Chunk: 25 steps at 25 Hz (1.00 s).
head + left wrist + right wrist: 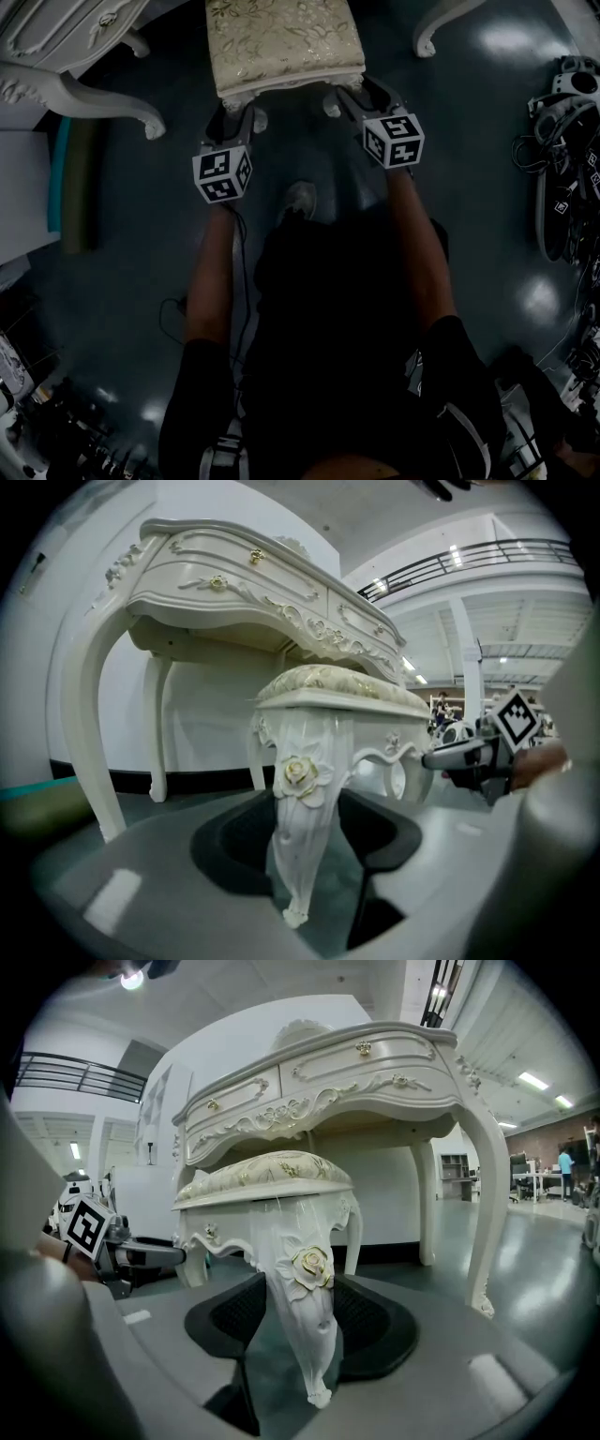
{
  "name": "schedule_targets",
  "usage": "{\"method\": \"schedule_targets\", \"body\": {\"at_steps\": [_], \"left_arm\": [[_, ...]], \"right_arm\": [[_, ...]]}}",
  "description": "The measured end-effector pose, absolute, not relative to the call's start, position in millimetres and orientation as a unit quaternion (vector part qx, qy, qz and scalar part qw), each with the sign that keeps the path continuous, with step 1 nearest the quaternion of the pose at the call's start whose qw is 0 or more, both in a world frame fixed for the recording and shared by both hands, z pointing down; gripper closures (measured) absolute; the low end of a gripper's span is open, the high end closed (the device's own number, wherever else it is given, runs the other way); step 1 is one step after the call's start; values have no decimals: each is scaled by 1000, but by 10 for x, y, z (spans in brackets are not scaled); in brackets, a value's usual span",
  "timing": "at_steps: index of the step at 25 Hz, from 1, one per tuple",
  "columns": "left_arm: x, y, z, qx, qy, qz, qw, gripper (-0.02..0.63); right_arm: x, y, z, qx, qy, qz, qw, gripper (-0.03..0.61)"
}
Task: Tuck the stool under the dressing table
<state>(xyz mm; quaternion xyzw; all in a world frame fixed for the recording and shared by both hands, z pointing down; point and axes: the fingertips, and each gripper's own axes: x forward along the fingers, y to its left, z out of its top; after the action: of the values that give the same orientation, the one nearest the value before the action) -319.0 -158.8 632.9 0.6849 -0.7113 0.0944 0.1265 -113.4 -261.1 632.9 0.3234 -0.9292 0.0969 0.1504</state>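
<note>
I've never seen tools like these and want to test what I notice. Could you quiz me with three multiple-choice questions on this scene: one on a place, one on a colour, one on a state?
1. Where is the stool relative to the dressing table? A on top of it; B on the floor at its open front; C lying behind it.
2. The dressing table's colour? A white; B black; C red.
3. What sits between the fingers of the left gripper and the right gripper? A nothing; B a cable; C a stool leg.

B: it stands upright before the table's front legs.
A: the carved frame and drawers are white.
C: each gripper view shows a carved stool leg between the pads.
</note>
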Motion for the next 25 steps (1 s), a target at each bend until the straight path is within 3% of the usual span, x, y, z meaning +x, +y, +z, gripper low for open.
{"method": "schedule_targets", "body": {"at_steps": [25], "left_arm": [[-3433, -2212, 6300, 677, -726, 72, 103, 391]], "right_arm": [[-1398, -3278, 6307, 324, -932, 89, 137, 345]]}}
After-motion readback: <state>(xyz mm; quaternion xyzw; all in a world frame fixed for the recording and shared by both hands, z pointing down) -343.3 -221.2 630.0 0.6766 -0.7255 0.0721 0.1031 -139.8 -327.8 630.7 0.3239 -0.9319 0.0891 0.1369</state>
